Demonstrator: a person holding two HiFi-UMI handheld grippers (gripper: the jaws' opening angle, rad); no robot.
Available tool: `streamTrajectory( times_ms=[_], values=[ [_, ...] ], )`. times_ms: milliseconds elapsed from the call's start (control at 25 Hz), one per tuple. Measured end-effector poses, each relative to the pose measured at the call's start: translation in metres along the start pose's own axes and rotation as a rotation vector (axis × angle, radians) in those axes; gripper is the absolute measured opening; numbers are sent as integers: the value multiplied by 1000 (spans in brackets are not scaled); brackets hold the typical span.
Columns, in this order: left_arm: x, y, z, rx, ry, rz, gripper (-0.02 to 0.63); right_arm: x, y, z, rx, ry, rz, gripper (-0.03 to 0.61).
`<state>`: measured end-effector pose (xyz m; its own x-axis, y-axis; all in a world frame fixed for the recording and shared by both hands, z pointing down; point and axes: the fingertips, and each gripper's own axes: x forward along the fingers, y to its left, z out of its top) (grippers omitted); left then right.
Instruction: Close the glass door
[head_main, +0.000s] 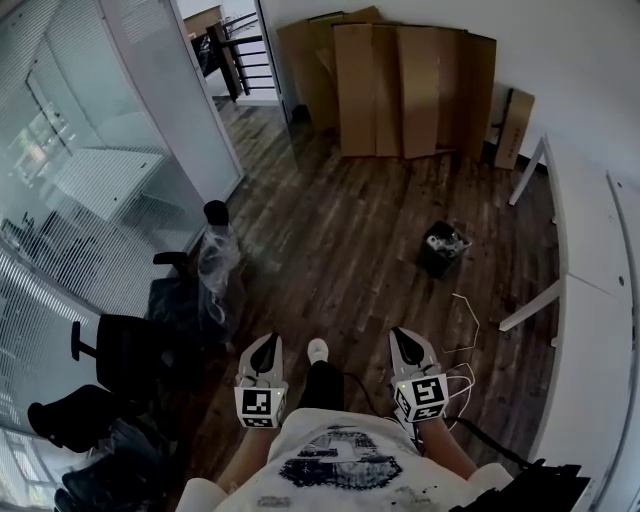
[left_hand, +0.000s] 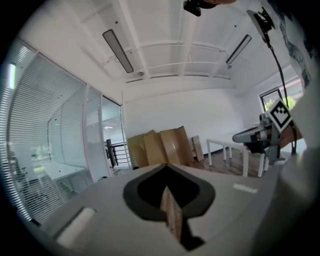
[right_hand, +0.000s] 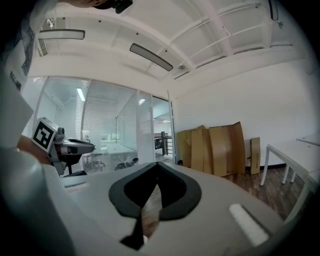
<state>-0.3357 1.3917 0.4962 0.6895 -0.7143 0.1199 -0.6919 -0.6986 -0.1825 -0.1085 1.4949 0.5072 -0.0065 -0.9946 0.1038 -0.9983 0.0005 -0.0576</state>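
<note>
Well short of the doorway, a person stands on the wood floor (head_main: 330, 230) with both tools held level ahead. The left gripper (head_main: 265, 352) has its jaws pressed together on nothing. The right gripper (head_main: 405, 348) is likewise closed and empty, as each gripper view confirms.

The glass door (head_main: 175, 95) sits in the upper left of the head view, a white-framed pane beside the opening where a dark railing (head_main: 245, 55) shows. Whether that pane is the moving leaf or a fixed panel is hard to tell from here. Chairs (head_main: 120, 355) crowd the lower left, cardboard (head_main: 400, 90) leans on the far wall at top centre, and a small bin (head_main: 445, 248) stands right of centre.

The task looks barely begun, and the step in hand is the approach. Doing it well likely means keeping right of the chairs and heading toward the upper left. One closed gripper would then go against the door's frame rather than the glass, moving it steadily until it meets the jamb.
</note>
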Motion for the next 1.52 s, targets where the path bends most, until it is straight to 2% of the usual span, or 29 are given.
streamTrajectory(
  times_ms=[360, 600, 800, 1160, 1520],
  values=[
    [88, 46, -14, -7, -21, -50, 2, 76, -17, -6, -3, -4, -54, 8],
    [183, 103, -24, -27, -8, -77, 2, 182, -37, 0, 2, 15, -70, 8],
    [261, 164, -28, -15, 17, -73, 2, 277, -50, 18, -57, 31, -54, 8],
    [373, 241, -48, -48, 58, -72, 2, 420, -77, 22, -38, 65, -38, 8],
    [426, 299, -53, -57, 58, -62, 2, 501, -84, 37, -61, 74, -35, 8]
  ],
)
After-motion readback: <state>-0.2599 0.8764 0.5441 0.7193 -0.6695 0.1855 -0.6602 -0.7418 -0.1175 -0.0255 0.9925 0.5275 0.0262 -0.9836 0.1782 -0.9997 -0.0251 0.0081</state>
